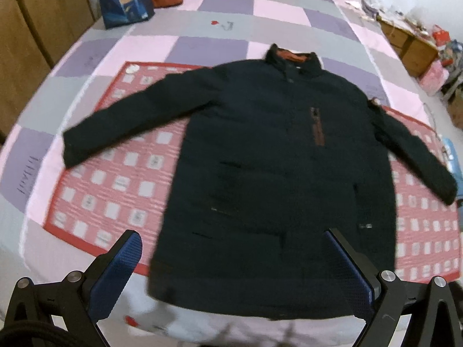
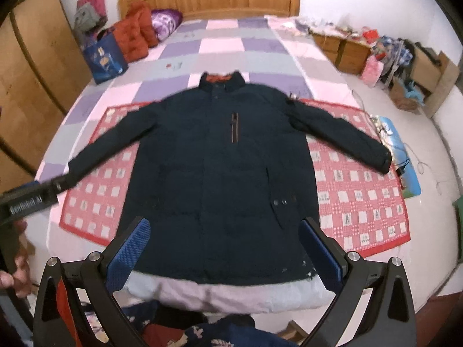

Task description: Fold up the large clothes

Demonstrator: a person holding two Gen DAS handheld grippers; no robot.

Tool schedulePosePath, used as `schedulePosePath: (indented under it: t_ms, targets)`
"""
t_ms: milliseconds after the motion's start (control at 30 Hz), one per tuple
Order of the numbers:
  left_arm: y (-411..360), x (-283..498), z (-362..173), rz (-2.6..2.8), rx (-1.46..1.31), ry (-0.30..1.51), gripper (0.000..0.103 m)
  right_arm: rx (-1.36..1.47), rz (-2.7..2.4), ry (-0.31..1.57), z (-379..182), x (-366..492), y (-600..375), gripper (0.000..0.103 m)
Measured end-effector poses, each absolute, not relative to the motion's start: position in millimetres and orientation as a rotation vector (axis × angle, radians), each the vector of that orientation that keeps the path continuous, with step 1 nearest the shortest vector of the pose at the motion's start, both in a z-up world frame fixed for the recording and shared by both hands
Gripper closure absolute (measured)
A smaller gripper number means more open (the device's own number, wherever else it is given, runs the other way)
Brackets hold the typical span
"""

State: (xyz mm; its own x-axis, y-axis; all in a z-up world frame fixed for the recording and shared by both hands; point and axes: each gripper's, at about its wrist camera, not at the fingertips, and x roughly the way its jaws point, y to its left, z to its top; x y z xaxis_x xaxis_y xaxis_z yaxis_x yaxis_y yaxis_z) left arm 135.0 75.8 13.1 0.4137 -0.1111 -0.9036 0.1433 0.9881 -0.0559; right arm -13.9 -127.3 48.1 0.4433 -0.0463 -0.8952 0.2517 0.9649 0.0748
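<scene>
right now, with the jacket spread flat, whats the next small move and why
Probably bring the left gripper toward the sleeve stretched out on its side and pinch the cuff. The jacket lies flat and unfolded on the bed, and both grippers are open and holding nothing.

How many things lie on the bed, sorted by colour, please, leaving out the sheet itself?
Dark navy: 1, the jacket
Red and white: 1, the patterned mat
Blue: 1, the gift bag
Orange-red: 1, the padded coat
Purple: 1, the bundle
Total: 5
</scene>
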Motion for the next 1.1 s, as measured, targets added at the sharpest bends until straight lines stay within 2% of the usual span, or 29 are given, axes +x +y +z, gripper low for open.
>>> schedulePosePath:
  t_ms: [300,567,833,1100]
  targets:
    - [26.6,124.4,-15.8,-0.098,0.063,1.188,0.001,0.154,-0.195,1.081,28.1,-18.7,-202.4,0.000]
    - [25.4,140.4,-59.1,-0.076,0.065,1.230,0.001,0.170,-0.235,1.181,-19.8,13.1,-233.3,0.000]
    - [11.0,197.8,-136.8,-0.153,0.117,1.203,0.000,0.139,-0.289,1.204,-112.9,61.8,-234.4,0.000]
    - [-17.3,265.3,-233.1,-0.257,0.205,1.131,0.000,0.089,-0.311,1.116,-206.3,133.2,-231.2,0.000]
